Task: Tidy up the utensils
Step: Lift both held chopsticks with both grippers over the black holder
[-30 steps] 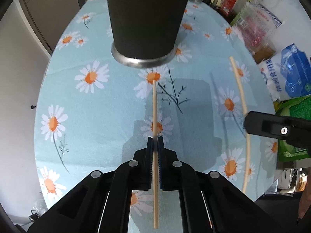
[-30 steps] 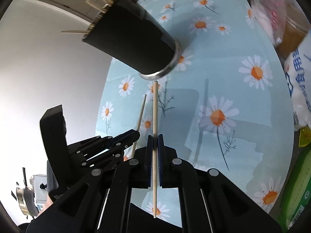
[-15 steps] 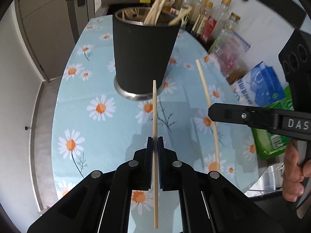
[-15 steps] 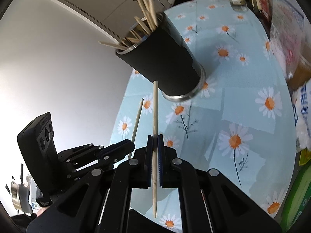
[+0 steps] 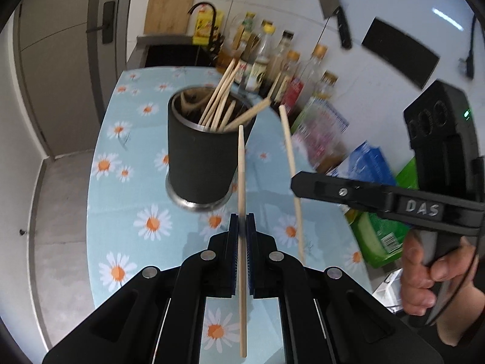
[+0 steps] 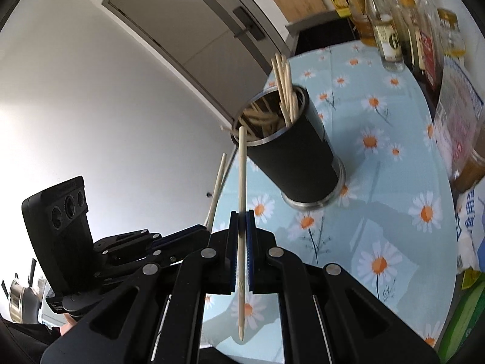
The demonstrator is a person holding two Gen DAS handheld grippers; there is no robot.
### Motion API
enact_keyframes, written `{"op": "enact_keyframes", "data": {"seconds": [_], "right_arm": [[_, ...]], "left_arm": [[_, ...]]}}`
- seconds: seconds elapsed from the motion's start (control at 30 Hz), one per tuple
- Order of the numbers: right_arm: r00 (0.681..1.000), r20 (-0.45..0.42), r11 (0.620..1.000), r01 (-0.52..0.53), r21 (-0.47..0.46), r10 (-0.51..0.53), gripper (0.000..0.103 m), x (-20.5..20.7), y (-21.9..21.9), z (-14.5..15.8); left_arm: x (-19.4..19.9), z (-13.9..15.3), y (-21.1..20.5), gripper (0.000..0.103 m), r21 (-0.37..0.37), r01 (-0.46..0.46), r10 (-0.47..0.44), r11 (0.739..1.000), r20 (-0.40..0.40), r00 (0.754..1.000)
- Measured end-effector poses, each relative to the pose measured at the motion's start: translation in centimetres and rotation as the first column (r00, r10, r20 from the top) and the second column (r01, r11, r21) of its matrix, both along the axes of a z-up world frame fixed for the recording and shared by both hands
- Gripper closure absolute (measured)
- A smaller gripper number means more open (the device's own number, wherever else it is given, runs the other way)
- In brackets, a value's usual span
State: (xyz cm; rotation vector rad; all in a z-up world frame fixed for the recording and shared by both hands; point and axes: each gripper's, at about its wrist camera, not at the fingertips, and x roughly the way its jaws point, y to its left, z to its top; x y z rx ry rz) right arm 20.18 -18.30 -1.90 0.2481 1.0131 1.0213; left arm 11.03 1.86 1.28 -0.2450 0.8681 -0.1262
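Claws: your left claw (image 5: 241, 223) and right claw (image 6: 241, 221) each clenched on one chopstick (image 5: 241, 182), both lifted off surface (image 5: 127, 212) since a second ago; holder (image 5: 203, 154) rim now below tips, ready to drop in.

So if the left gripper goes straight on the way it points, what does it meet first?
Probably the black holder: the chopstick held in the left gripper ends near its right rim. Depth is unclear, so it might slip past.

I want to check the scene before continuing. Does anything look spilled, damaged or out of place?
Nothing stands out. The black holder stands upright on the daisy tablecloth, with chopsticks leaning loosely inside. Each claw, left and right, is shut on one chopstick, and nothing appears spilled or broken.
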Motion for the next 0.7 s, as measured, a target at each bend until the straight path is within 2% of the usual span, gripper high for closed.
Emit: {"op": "enact_keyframes", "data": {"seconds": [0.27, 0.4, 0.7], "right_arm": [[0.995, 0.087, 0.996, 0.038, 0.075, -0.045, 0.097, 0.3, 0.4, 2.9], [0.984, 0.153, 0.992, 0.080, 0.098, -0.095, 0.097, 0.9, 0.6, 4.5], [0.956, 0.258, 0.987, 0.112, 0.113, -0.138, 0.097, 2.3, 1.5, 7.7]], "left_arm": [[0.4, 3.0, 1.9, 0.099, -0.046, 0.029, -0.022, 0.999, 0.140, 0.990], [0.8, 4.5, 3.3, 0.099, -0.049, 0.029, -0.016, 0.998, 0.230, 0.973], [3.2, 6.5, 5.3, 0.099, -0.078, 0.022, 0.004, 0.997, 0.325, 0.946]]}}
